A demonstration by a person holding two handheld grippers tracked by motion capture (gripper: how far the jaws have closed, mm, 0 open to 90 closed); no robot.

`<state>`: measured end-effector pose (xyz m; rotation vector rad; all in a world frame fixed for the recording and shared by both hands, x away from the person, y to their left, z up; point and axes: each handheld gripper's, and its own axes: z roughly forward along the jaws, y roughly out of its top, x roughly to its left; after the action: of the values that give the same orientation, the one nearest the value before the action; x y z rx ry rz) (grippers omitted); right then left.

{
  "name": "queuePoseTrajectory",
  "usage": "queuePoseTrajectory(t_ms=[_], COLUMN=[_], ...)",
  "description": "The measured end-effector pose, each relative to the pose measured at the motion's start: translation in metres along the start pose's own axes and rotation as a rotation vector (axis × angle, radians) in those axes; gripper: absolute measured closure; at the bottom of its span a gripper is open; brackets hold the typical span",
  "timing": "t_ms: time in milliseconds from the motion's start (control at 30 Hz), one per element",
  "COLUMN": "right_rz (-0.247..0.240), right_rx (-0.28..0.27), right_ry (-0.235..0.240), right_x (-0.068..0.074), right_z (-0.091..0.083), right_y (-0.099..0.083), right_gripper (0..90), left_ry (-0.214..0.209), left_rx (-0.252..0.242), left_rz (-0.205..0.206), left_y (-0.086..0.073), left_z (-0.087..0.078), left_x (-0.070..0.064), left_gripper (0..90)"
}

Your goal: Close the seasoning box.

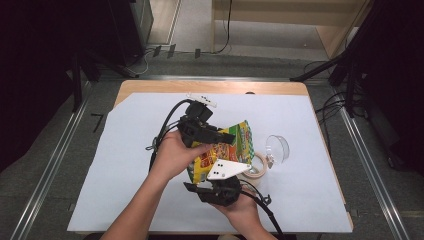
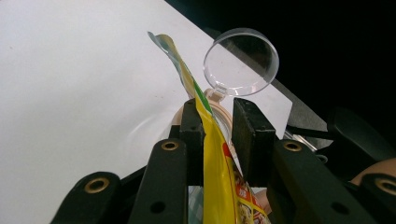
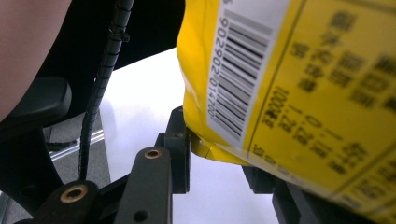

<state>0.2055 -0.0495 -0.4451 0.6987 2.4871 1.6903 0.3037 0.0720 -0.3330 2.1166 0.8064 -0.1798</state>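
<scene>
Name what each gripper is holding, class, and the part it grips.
Both hold the yellow snack bag. The left gripper pinches its thin edge; the right gripper clamps the bag's lower edge near the barcode.

Bright, even light is falling from overhead onto the white sheet (image 1: 125,165), and it is glowing almost blown-out in the left gripper view, while the room's edges are sinking into near-black on both sides of the high view. Shadows under the hands are staying faint and short. The clear plastic lid (image 2: 241,62) is catching thin rim highlights against the dark. In the right gripper view the yellow snack bag (image 3: 299,84) is sitting too close, its print blurring toward the right.
</scene>
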Motion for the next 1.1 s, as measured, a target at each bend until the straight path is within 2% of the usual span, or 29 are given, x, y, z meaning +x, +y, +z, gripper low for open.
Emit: queuePoseTrajectory(t_ms=[433,567,900,1100], right_rz=[-0.005,-0.026,-0.012,-0.017], right_rx=[-0.007,-0.019,-0.012,-0.011], right_ry=[-0.004,-0.011,-0.007,-0.001], right_x=[0.000,0.000,-0.002,0.001], right_z=[0.000,-0.001,0.001,-0.001], right_y=[0.000,0.000,-0.002,-0.001], right_gripper=[68.7,68.8,69.2,69.3], left_ry=[0.007,0.030,0.019,0.005], left_rx=[-0.018,-0.022,-0.015,-0.017], left_rz=[0.011,0.037,0.030,0.009], left_y=[0.001,0.002,0.001,0.001], left_z=[-0.002,-0.003,-0.001,-0.001], left_x=[-0.006,-0.013,-0.012,-0.008], left_gripper=[75.2,75.0,75.1,74.7])
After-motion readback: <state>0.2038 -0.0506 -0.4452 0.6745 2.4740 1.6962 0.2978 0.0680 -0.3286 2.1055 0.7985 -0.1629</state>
